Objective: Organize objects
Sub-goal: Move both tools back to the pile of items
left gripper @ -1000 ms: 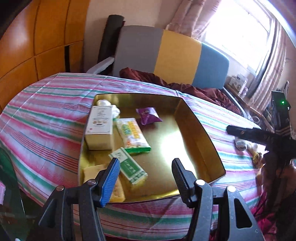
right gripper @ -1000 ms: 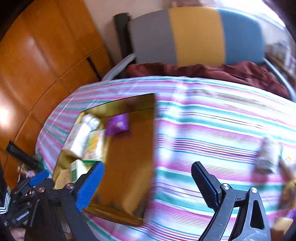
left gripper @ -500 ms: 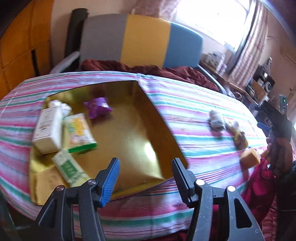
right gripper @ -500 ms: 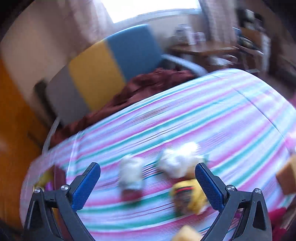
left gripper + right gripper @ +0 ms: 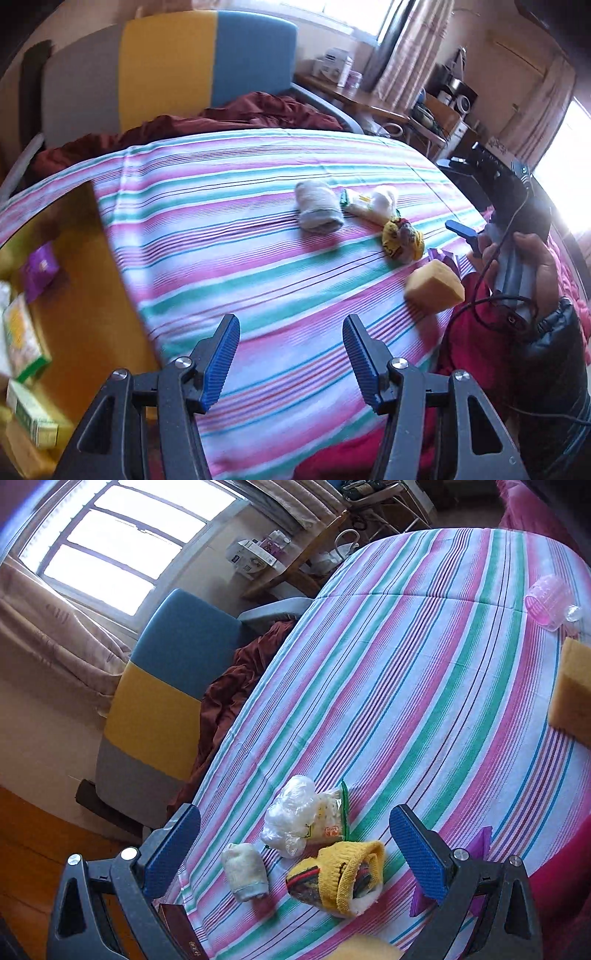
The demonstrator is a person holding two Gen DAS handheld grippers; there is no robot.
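Left gripper (image 5: 290, 360) fingers half open, empty, right gripper (image 5: 295, 853) fingers just spread wide, empty, no label legible

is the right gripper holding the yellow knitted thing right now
No: the right gripper stands wide open above the striped cloth, and the yellow knitted item lies on the cloth between its fingers, untouched.

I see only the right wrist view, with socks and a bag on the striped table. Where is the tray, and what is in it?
Observer: The tray is at the left end of the table, apart from the socks.
Operator: What does it hold?
Observer: A purple packet and green packs; the rest is blurred.
Operator: Is the left gripper free?
Observer: Yes, the left gripper is open with nothing between its fingers.
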